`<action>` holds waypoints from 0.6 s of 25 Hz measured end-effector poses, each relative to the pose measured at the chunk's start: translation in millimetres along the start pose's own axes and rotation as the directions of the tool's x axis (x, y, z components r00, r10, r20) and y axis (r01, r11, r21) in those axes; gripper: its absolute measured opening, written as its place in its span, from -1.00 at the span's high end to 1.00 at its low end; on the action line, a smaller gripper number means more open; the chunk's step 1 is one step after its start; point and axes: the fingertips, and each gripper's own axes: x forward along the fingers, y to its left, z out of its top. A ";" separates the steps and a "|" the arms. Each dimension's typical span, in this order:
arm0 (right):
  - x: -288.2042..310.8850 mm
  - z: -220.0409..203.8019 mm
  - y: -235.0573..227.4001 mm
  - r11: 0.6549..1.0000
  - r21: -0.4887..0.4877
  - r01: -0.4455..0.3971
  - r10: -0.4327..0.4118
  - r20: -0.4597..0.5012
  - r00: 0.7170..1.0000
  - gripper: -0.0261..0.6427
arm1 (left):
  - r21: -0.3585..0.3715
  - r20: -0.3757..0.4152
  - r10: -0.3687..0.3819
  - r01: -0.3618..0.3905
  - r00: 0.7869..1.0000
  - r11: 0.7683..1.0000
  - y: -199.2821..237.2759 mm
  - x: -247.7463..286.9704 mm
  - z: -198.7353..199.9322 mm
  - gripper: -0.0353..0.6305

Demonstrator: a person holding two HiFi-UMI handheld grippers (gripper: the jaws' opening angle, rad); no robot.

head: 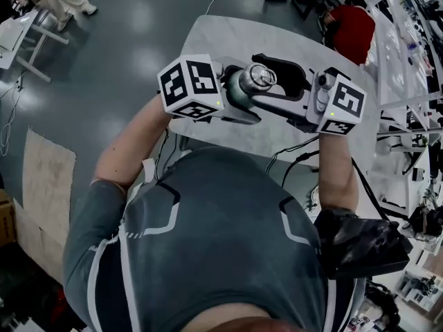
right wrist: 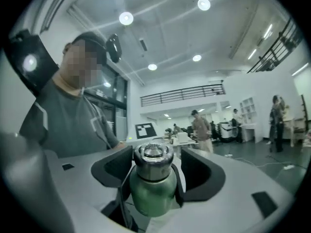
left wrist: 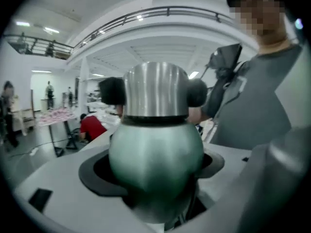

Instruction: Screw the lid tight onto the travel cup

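Gripping travel cup (left wrist: 155, 154) in left claw (head: 239, 97)

Green, round-shouldered travel cup (head: 234, 94) is held in mid-air; a brushed-steel lid (head: 259, 77) is seen seated on its neck.

A green cup (right wrist: 151, 198) with a steel lid (right wrist: 152, 155) is seen at lower centre, between the black pads (right wrist: 206, 171) of the right hand-held gripper (right wrist: 156, 166). The pads are held apart, with a gap on each side of the lid. A person (right wrist: 73, 125) in a grey shirt is seen at left. Ceiling lights (right wrist: 126, 18) and a railing (right wrist: 182, 93) are seen above.
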 end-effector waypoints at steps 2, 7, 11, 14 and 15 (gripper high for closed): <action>-4.0 16.9 17.3 0.988 -0.013 -0.151 0.152 0.045 0.987 -0.01 | 0.034 0.059 -0.159 0.157 0.986 0.987 -27.7 -5.4 20.2 -0.31; 0.5 19.2 40.3 0.961 -0.038 -0.275 0.276 0.002 0.961 0.00 | 0.068 0.068 -0.259 0.255 0.963 0.965 -48.8 -7.2 33.8 -0.31; 5.9 15.0 27.8 0.980 -0.078 -0.184 0.185 0.018 0.982 0.10 | 0.034 0.050 -0.135 0.134 0.990 0.990 -29.1 -4.2 22.3 -0.31; 2.9 5.8 -0.1 0.998 -0.067 0.002 -0.004 -0.016 1.000 0.10 | -0.005 -0.016 0.072 -0.072 0.997 0.997 6.4 -0.2 12.1 -0.31; 1.3 0.7 -10.3 0.996 -0.053 0.077 -0.079 -0.023 0.997 0.10 | -0.018 -0.041 0.145 -0.146 0.989 0.989 18.8 1.3 7.1 -0.31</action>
